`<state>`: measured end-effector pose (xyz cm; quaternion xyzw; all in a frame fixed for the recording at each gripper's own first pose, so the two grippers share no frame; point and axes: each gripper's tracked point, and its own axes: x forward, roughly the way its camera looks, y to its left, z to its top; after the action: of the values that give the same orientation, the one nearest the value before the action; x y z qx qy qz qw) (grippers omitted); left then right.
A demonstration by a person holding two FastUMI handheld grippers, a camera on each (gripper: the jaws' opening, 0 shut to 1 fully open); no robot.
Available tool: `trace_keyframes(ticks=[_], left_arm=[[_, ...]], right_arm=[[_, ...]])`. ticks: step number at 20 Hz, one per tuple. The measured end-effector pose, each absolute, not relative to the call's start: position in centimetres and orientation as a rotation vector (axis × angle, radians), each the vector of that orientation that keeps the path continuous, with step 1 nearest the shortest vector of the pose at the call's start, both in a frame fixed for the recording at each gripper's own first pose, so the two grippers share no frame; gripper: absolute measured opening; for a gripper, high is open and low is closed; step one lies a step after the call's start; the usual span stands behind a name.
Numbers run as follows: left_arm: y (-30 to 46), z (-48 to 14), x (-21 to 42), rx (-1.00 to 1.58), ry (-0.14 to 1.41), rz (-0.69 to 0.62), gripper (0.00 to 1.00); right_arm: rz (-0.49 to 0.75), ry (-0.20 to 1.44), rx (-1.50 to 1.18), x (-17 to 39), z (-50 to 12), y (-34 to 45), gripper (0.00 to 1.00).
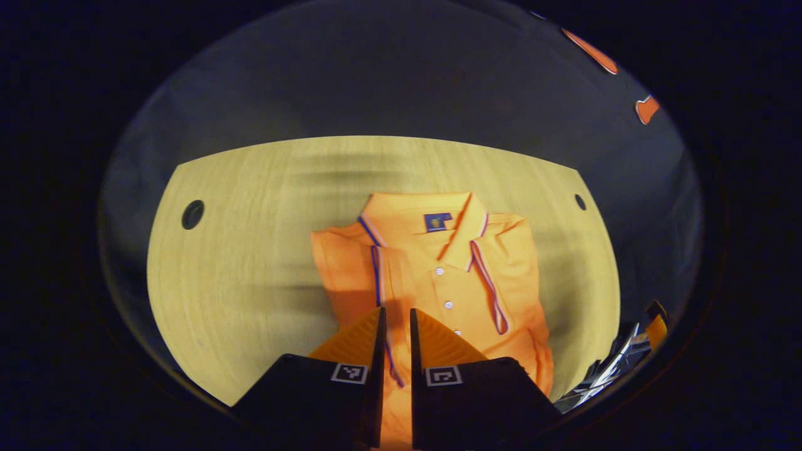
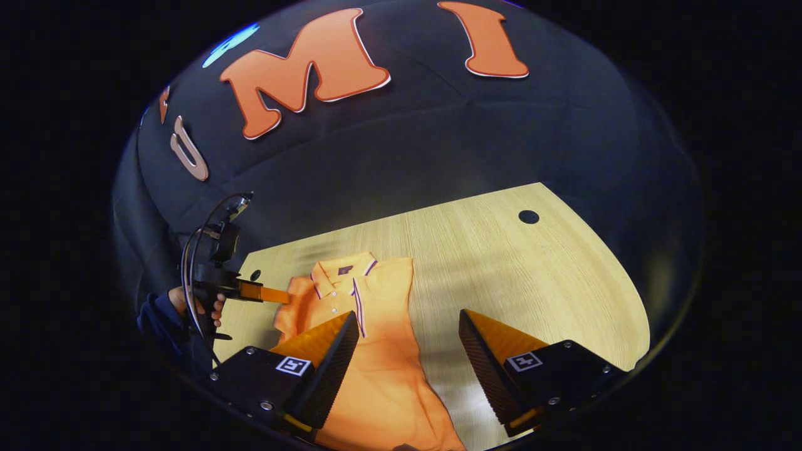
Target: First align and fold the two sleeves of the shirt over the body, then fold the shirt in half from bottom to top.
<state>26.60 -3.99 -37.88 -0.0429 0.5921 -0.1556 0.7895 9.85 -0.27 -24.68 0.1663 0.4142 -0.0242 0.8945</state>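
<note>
One wooden counter (image 1: 250, 263) takes up the lower half of both views, with a round hole at 10 o'clock (image 1: 193, 214) and a smaller one at 2 o'clock (image 1: 580, 202) in the left gripper view. Orange polo shirt (image 1: 438, 275) lies flat on the counter, collar (image 1: 420, 219) at 12 o'clock, button placket running down toward 6. Both sleeves are folded in over the body; striped cuff edges sit on the chest at 11 and 1 o'clock of the placket. Hem end is not folded up and runs out of the right gripper view at 6 o'clock.

Left gripper (image 1: 396, 338): fingers nearly pressed together with a thin slit between, over the shirt's lower body; cannot tell if any cloth is pinched. In the right gripper view it sits at 9 o'clock, held by a hand (image 2: 199, 305) beside the shirt's shoulder.

Right gripper (image 2: 408, 338): fingers spread wide, empty, one finger over the shirt, the other over bare counter at 5 o'clock.
</note>
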Motion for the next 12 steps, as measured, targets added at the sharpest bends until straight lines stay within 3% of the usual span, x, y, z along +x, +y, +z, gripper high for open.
trace_keyframes(ticks=[1, 3, 5, 6, 7, 10, 12], left_arm=[[-5.1, -37.3, 26.5, -0.120, 1.259, -0.378, 0.19], [-5.6, -36.6, 26.4, -0.125, 1.231, -0.408, 0.35], [-4.9, -35.9, 26.4, -0.083, 1.203, -0.400, 0.45], [-4.7, -35.6, 26.4, -0.058, 1.181, -0.402, 0.61], [-4.6, -34.8, 26.3, -0.037, 1.152, -0.409, 0.56], [-4.7, -32.0, 25.6, -0.015, 1.067, -0.413, 0.86], [-4.7, -30.8, 24.9, -0.007, 1.012, -0.398, 0.90]], right_arm=[[-0.056, 0.860, 0.347, 9.9, -24.7, -0.5, 0.98], [-0.057, 0.855, 0.353, 9.9, -24.6, -0.8, 0.98], [-0.056, 0.849, 0.355, 10.1, -24.5, -0.9, 0.98], [-0.057, 0.843, 0.350, 10.1, -24.5, -1.0, 0.98], [-0.056, 0.834, 0.344, 10.2, -24.3, -1.1, 0.98], [-0.049, 0.786, 0.321, 10.9, -23.2, -1.0, 0.98], [-0.044, 0.748, 0.287, 11.1, -22.3, -1.2, 0.98]])
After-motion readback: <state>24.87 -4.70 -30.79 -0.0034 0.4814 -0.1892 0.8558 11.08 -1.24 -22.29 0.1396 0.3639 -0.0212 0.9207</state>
